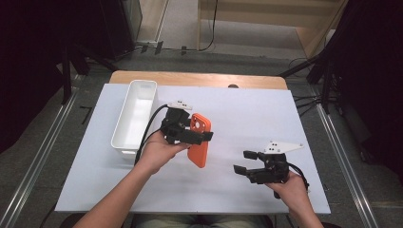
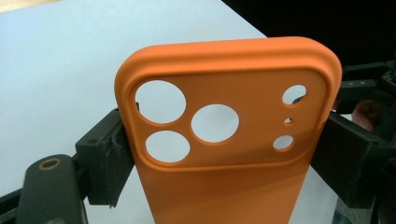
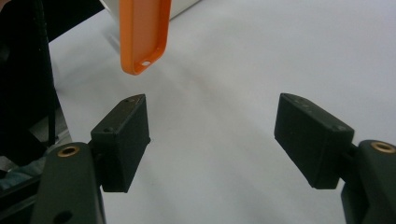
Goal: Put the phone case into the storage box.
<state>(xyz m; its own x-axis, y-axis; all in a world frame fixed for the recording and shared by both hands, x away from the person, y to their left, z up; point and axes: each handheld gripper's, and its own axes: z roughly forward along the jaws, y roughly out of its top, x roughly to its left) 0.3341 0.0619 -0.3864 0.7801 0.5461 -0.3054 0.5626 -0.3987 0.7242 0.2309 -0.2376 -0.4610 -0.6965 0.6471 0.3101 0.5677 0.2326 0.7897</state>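
orange phone case (image 2: 224, 154) in left gripper (image 1: 202, 137)

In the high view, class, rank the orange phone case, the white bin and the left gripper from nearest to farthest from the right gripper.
From the right gripper:
1. Orange phone case, just to its left, mid-table.
2. Left gripper, clamped on that case, slightly farther up.
3. White bin, far left of the table.
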